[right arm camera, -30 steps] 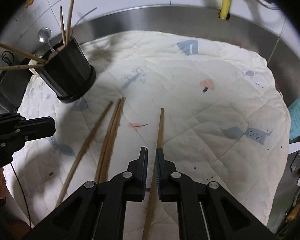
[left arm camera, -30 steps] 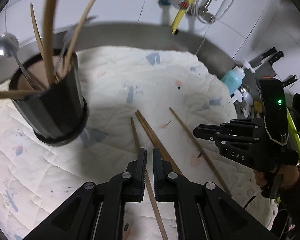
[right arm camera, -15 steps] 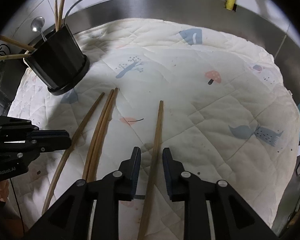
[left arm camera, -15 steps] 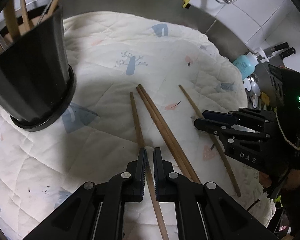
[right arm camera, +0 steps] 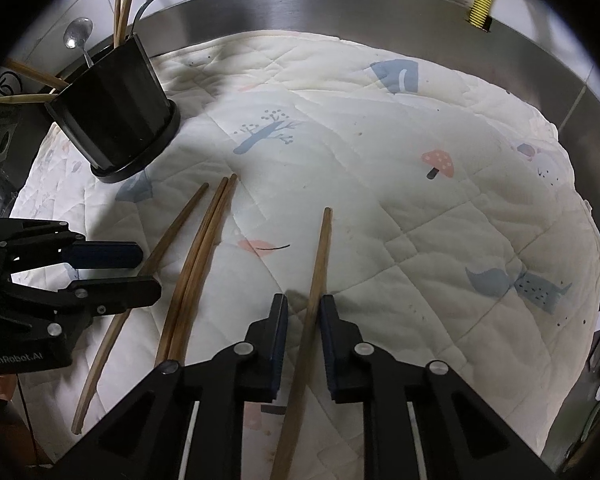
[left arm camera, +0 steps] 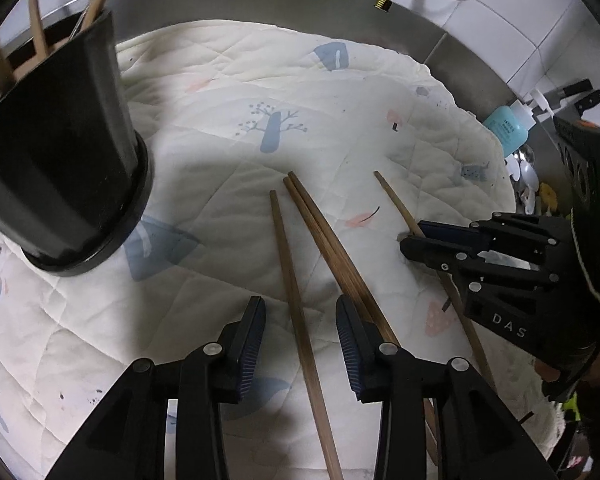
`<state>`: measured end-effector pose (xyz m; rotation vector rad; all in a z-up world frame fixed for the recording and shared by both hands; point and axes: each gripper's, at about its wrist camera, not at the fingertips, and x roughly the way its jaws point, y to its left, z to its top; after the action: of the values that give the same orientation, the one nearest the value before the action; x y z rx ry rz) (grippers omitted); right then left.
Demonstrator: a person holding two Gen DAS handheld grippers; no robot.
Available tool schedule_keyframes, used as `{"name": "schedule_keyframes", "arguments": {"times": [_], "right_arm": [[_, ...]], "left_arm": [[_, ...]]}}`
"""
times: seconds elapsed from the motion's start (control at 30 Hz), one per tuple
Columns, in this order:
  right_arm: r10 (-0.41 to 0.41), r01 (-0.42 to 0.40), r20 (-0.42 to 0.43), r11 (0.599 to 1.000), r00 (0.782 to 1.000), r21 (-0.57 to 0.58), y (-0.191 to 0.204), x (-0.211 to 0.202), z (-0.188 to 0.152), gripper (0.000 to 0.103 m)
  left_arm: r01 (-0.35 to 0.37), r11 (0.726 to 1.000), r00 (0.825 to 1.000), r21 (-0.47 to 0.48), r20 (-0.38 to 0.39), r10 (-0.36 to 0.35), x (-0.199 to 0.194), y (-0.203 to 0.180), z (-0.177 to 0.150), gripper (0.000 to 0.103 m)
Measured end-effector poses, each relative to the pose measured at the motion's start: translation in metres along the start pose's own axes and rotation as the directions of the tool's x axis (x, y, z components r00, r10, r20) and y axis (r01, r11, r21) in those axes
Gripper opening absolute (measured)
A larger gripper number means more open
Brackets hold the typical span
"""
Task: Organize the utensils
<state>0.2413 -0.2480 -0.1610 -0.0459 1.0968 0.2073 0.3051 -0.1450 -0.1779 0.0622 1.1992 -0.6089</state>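
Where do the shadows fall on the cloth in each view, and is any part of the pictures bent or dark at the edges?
Left wrist view: the black holder casts a broad shadow on the quilted cloth to its right; the steel rim curves strongly, and the corners are black. Right wrist view: a small shadow lies under the right gripper; the rim bows likewise, edges dark.

left wrist: low, near, forward | right wrist: same | shared: quilted mat (left arm camera: 228,92), chopsticks (right arm camera: 198,264)

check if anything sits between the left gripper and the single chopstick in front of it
Nothing visible does. The left gripper is open, with the single chopstick lying on the quilted mat between its fingers. The chopstick pair runs just beside the right finger.
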Motion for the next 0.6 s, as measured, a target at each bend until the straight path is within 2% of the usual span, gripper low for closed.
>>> {"name": "schedule_keyframes", "arguments": {"times": [0.07, 0.23, 0.4, 0.47, 0.5, 0.6], "right_arm": [[0.004, -0.004, 0.001, 1.000, 1.000, 0.001, -0.002, 0.000, 0.001, 0.018], [-0.004, 0.004, 0.003, 1.000, 1.000, -0.010, -0.002, 0.002, 0.004, 0.014], [-0.013, 0.013, 0.005, 1.000, 1.000, -0.012, -0.002, 0.003, 0.005, 0.013], [-0.017, 0.017, 0.010, 1.000, 1.000, -0.017, -0.003, 0.003, 0.005, 0.013], [-0.021, 0.022, 0.013, 1.000, 1.000, -0.012, -0.004, 0.002, 0.004, 0.011], [-0.011, 0.010, 0.026, 1.000, 1.000, 0.016, -0.007, -0.001, 0.002, 0.010]], "left_arm": [[-0.010, 1.000, 1.000, 0.013, 0.005, 0.010, 0.001, -0.002, 0.001, 0.038], [-0.053, 0.998, 0.998, 0.027, 0.017, 0.053, 0.003, -0.003, 0.002, 0.021], [-0.128, 0.990, 0.992, 0.067, 0.017, 0.127, 0.006, -0.011, 0.004, 0.019], [-0.164, 0.983, 0.986, 0.083, 0.024, 0.162, 0.007, -0.017, 0.004, 0.013], [-0.166, 0.983, 0.986, 0.082, 0.027, 0.164, 0.007, -0.016, 0.005, 0.009], [-0.135, 0.990, 0.990, 0.046, 0.040, 0.133, 0.006, -0.011, 0.006, 0.008]]}}
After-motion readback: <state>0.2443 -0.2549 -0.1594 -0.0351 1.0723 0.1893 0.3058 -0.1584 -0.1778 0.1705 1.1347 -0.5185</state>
